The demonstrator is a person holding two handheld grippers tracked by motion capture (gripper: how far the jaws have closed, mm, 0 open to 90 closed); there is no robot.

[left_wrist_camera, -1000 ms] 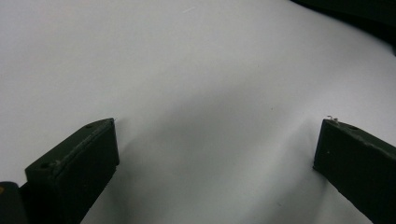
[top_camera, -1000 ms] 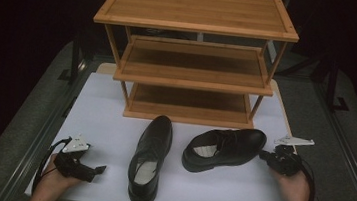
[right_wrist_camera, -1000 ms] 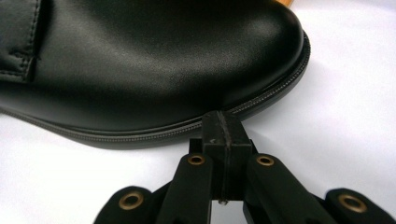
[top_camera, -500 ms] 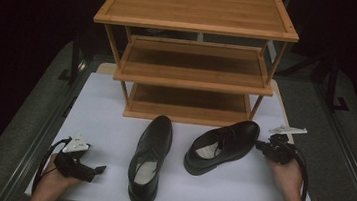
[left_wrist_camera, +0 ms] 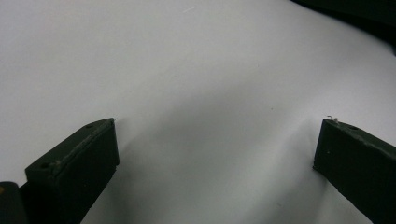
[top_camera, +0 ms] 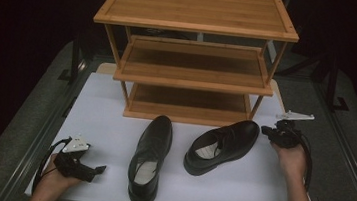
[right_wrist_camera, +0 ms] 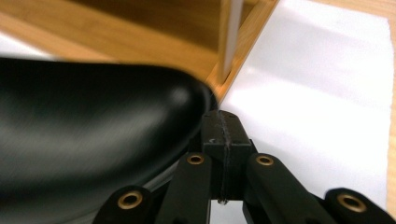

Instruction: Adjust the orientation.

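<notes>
Two shoes on white table [top_camera: 114, 119]; right gripper [top_camera: 269, 132], jaws pressed together, nudging right shoe's [top_camera: 222, 145] toe; left gripper [top_camera: 93, 170] resting, jaws wide, empty.

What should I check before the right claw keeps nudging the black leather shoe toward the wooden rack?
1. Right claw shut, jaws pressed together: ok.
2. Its tip at the toe of the right-hand black leather shoe, touching or nearly so: ok, though actual contact cannot be told.
3. Bottom shelf of the three-tier wooden shoe rack free of things: ok.
4. Shoe lined up with the shelf: not ok, it lies slanted, toe toward the rack's right leg.
5. Second black leather shoe apart from the first: ok.
6. Left claw open over the white table cover, holding nothing: ok.
</notes>
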